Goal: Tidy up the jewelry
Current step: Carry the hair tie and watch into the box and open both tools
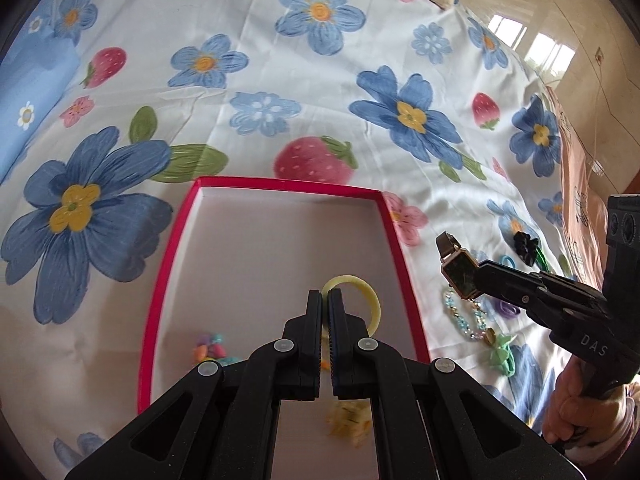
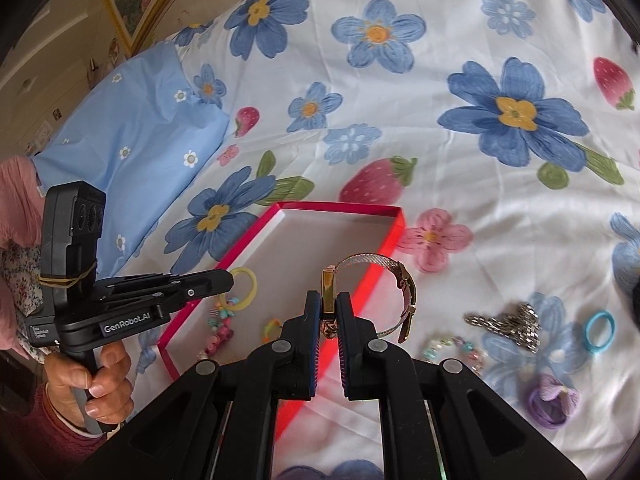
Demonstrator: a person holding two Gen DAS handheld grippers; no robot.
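Gold watch pinched by the right gripper near the red box; left gripper pressed together (empty).

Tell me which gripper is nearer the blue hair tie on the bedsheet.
Right. The right gripper, shut on the watch, is at the red box's edge beside the loose jewelry and the blue hair tie. The left gripper is over the box, farther away.

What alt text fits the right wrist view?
The right gripper holds a wristwatch by its case above the red box's near rim. The left gripper, fingers shut, hovers over the box on a floral bedsheet.
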